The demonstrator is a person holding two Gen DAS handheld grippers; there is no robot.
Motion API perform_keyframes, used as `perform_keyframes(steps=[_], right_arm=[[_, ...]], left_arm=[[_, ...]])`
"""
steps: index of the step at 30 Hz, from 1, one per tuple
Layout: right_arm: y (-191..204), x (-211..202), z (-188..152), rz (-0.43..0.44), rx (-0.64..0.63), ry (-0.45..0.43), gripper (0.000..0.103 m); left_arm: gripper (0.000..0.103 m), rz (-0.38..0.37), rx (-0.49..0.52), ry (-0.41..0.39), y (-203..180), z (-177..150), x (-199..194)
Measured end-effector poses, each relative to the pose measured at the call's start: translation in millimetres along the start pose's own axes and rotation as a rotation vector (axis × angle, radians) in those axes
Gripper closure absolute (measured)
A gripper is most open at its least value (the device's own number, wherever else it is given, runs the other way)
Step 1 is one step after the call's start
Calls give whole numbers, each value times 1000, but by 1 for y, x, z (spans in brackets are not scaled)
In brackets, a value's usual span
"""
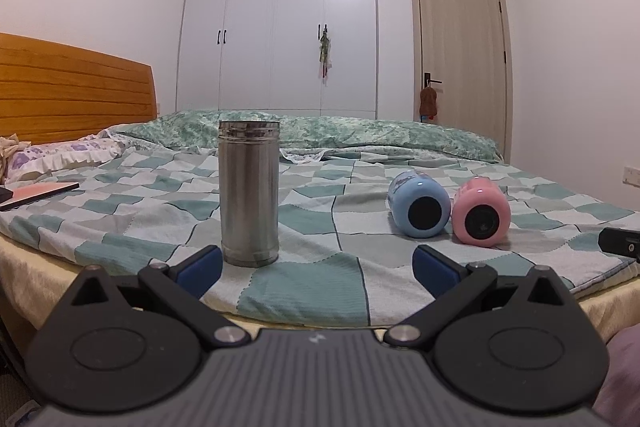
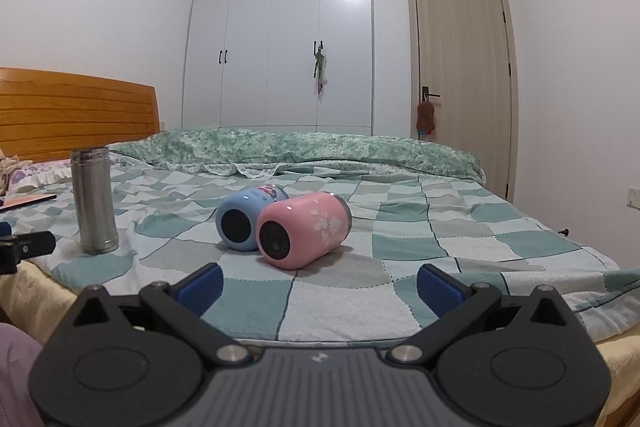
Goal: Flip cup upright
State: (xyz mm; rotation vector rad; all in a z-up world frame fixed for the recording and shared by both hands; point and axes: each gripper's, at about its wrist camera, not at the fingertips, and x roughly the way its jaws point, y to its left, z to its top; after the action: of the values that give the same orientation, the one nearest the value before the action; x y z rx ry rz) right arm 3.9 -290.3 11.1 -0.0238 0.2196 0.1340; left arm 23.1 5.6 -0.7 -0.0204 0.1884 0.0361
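A steel cup [image 1: 249, 193] stands upright on the checked bedspread, just beyond my open, empty left gripper [image 1: 318, 273]; it also shows at the left of the right wrist view [image 2: 95, 201]. A blue cup [image 1: 418, 205] and a pink cup [image 1: 481, 211] lie on their sides, touching, bases toward me. In the right wrist view the blue cup [image 2: 244, 219] and pink cup [image 2: 304, 231] lie a little beyond my open, empty right gripper [image 2: 320, 285].
The bed's front edge [image 1: 304, 323] runs just before the fingers. A green quilt [image 2: 296, 147] lies folded along the far side. A flat pink book [image 1: 38, 195] and a pillow [image 1: 64, 155] lie at the left by the wooden headboard [image 1: 76, 87]. Wardrobe and door stand behind.
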Motion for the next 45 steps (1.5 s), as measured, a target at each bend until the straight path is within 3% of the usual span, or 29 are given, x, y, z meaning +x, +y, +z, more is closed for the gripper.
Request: perform_keyframes(steps=[45], right_arm=[[0, 1, 0, 0, 0, 2, 0]], left_arm=[[0, -12, 13, -16, 0, -1, -3]])
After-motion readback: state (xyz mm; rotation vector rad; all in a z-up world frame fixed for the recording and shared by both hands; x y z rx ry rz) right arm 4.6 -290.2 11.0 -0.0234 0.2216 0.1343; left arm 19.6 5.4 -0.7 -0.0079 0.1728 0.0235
